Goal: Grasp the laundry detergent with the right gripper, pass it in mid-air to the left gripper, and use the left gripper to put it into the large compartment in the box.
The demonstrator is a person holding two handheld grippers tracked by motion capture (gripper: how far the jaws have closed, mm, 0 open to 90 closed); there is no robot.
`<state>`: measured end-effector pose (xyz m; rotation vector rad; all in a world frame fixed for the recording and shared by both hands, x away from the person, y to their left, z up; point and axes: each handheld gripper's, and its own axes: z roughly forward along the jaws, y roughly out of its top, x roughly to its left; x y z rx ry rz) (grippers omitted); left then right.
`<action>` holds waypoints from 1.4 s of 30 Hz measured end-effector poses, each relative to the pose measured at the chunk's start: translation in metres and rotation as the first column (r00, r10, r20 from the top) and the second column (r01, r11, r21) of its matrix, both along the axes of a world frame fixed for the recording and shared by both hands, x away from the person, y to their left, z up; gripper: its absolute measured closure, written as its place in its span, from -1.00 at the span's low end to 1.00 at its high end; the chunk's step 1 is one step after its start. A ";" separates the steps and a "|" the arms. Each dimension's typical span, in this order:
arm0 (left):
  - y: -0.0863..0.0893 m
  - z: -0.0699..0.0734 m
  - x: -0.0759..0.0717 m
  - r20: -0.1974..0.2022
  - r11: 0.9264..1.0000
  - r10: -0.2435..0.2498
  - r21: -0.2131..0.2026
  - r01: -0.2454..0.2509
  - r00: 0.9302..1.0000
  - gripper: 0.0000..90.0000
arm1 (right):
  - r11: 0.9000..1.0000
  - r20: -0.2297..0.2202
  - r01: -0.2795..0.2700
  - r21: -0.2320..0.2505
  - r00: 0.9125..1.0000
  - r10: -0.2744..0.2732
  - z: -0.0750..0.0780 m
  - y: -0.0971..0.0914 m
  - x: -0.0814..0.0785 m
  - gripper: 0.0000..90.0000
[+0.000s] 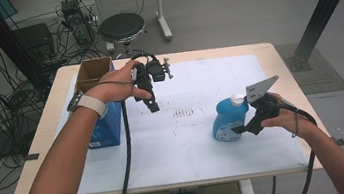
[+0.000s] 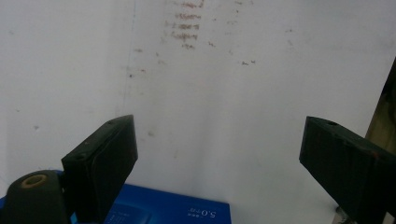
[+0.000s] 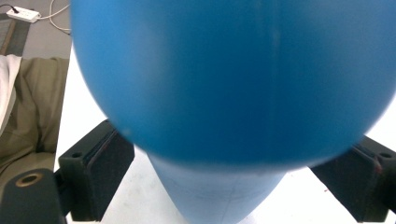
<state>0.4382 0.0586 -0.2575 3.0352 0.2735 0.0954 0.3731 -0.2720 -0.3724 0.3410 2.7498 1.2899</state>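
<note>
Fingers of the right gripper (image 1: 241,129) straddle the upright blue bottle (image 1: 229,118); left gripper (image 1: 153,105) fingers apart.

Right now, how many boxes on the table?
2. The blue box stands at the table's left edge, under the person's left wrist. The open cardboard box sits right behind it at the far left corner. Others behind them may be hidden.

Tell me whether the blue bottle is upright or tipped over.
Upright. The blue bottle stands on its base on the white table cover, white cap on top, with the right claw around its lower body.
</note>
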 end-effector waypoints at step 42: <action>0.002 -0.003 0.001 -0.003 1.000 0.003 0.003 -0.003 1.000 -0.74 | 0.997 0.005 0.010 0.072 1.000 -0.011 -0.010 0.000 -0.001 -0.58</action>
